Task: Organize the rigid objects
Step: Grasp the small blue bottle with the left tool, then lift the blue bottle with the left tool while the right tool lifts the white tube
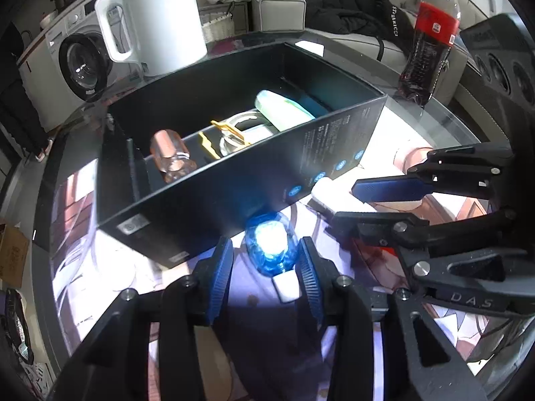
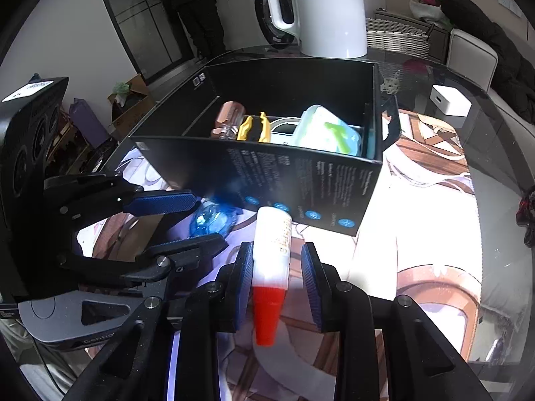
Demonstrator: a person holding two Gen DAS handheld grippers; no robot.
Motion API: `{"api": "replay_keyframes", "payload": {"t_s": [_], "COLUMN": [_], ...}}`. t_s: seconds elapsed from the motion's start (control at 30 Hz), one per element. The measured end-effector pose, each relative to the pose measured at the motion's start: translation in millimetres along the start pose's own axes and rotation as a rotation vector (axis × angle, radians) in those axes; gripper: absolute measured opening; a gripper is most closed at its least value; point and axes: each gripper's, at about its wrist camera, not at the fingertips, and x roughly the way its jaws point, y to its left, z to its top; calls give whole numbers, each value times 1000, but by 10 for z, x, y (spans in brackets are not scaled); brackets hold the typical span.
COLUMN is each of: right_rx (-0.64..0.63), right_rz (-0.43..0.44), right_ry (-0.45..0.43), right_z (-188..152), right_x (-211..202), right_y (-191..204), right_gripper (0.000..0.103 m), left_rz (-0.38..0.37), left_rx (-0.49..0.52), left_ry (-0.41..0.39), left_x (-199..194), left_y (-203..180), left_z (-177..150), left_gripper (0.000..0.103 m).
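The box (image 1: 334, 140) is black, with small pale print and round blue marks along its near side. Inside lie a copper-pink glass bottle (image 1: 169, 157), a yellow clip (image 1: 214, 140) and a pale green container (image 1: 281, 108). Near it, a clear blue item (image 1: 271, 245) glares white at its middle. The small bottle (image 2: 271, 244) is white with a red cap. The far kettle (image 1: 160, 16) is white; the far-right drink bottle (image 1: 431, 33) is dark with a red label. Gripper pads (image 2: 245, 274) are ribbed blue.

We see our left gripper (image 1: 265, 267) and right gripper (image 2: 277, 275): black angular frames, ribbed blue pads on the jaws, silver screws, faint raised lettering.
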Motion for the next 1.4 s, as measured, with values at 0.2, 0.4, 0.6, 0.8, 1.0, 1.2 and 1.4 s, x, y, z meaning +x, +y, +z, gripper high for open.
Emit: {"api": "replay_keyframes", "payload": {"t_s": [0.2,0.4,0.6,0.8,1.0,1.2,1.4], "right_rx": [-45,-84,-79,-82,-111,-120,-124], "right_rz": [12,68,38,-9,-3,21,1], "right_ry": [-9,25,34,-5,-8,13,38], "right_z": [-96,-273,-348,-182,-60,-137,-252], "right_x": [-53,-156,-231,-182,-14,-12,-72], "right_y": [36,122,218,268,261,281,302], "right_gripper": [26,21,14,39,43,21,21], "left_rz": [-11,12,28,55,69,63,84], "left_rx": [-13,-68,-67,-67,-61,-50,-61], "left_ry": [9,49,46,25,25,30,35], "left_x": [-57,-191,-276,-241,-203,-219,-219], "left_y": [-87,-94,-131,-131,-135,-140,-118], "left_z": [-54,-329,-450,-380,-345,-334,-344], "left_gripper": [29,29,30,51,42,29,33]}}
